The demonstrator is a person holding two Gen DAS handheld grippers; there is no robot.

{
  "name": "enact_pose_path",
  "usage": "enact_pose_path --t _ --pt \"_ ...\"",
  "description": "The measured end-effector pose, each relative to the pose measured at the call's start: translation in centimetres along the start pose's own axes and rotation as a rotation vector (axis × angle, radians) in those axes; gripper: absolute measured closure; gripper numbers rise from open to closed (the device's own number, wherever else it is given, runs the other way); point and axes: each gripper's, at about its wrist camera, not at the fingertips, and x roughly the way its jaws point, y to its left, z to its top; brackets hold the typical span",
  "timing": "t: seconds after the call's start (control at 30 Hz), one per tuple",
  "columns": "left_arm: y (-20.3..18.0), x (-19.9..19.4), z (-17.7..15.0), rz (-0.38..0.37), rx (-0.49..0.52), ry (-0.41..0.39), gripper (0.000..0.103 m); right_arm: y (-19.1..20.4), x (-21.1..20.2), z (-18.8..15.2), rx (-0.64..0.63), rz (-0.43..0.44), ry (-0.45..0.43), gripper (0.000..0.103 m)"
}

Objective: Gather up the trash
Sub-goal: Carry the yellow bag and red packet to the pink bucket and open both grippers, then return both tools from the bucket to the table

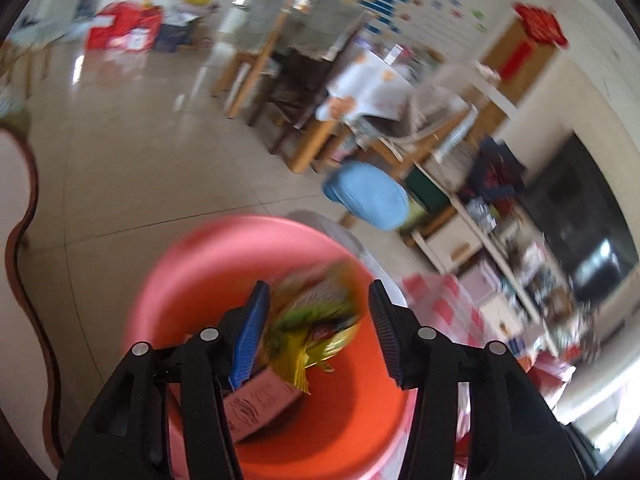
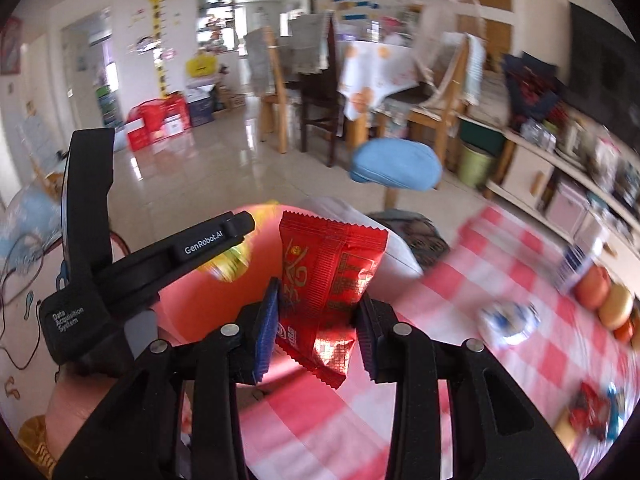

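Note:
My left gripper (image 1: 318,286) hangs open over a pink bucket (image 1: 188,264). A green and yellow snack wrapper (image 1: 316,320), blurred, lies between its jaws against the left pad and apart from the right pad. Below it, a pink box (image 1: 260,404) rests inside the bucket. In the right wrist view, my right gripper (image 2: 320,292) is shut on a red snack packet (image 2: 332,276), held upright beside the bucket (image 2: 200,308). One of the left gripper's fingers (image 2: 216,236) reaches over the rim there, with the wrapper (image 2: 230,264) under it.
A red checked tablecloth (image 2: 480,280) covers the table on the right. On it are a blue and white object (image 2: 508,320), fruit (image 2: 600,296) and another red wrapper (image 2: 592,412). Beyond stand a blue stool (image 2: 396,164), chairs and a dining table (image 2: 376,68).

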Motion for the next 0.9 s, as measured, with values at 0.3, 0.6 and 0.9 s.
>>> enact_pose_path --t 0.3,0.6,0.9 --pt "1.7 0.8 0.7 0.059 -0.033 -0.04 0.02 0.8 3.8 -0.2 0.032 0.014 0.018 0.027" --pt "-1.5 0.4 -0.5 -0.028 0.062 -0.115 0.008 -4.0 0.2 -3.8 0.189 -0.081 0.02 0.014" --pt "-6.6 -1.1 -3.4 -0.181 0.246 -0.182 0.007 -7.7 -4.3 -8.4 0.251 -0.166 0.021 0.009"
